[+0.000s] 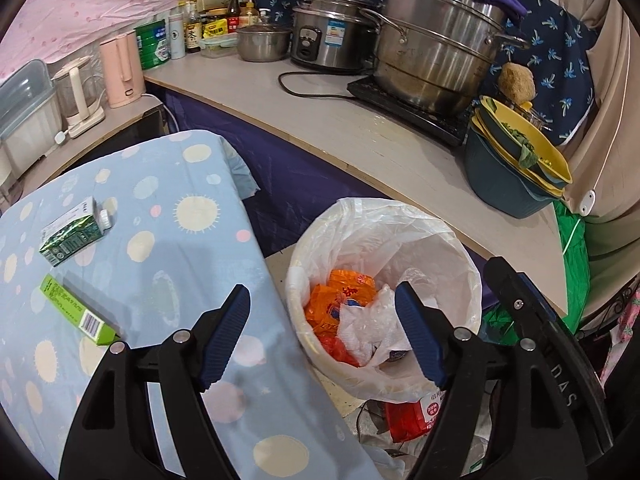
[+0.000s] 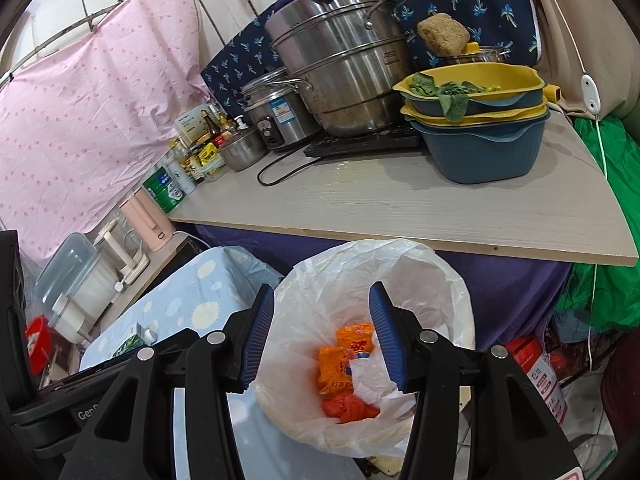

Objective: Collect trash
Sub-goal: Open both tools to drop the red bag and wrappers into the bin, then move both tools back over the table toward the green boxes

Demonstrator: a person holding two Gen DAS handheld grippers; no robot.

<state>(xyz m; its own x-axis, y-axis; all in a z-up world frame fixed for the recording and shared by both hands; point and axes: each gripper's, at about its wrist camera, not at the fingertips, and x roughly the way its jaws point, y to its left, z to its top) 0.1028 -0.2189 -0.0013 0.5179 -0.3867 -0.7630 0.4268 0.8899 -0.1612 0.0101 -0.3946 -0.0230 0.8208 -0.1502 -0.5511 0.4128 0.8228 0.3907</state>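
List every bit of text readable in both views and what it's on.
"DAS", partial, on the right gripper body seen in the left view.
"Gen", cut off, on the left gripper body seen in the right view.
Labels on the cartons, bottles, rice cooker and orange wrappers: too small or blurred.

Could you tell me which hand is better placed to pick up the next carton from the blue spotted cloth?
Left, probably. The left claw is open and empty beside the cloth, with the green box near it; the right claw hangs over the bin.

hidden: bin (image 1: 472,280) bottom under trash | cut off: red packet (image 1: 408,420) | unreadable: bottle labels (image 1: 216,30)
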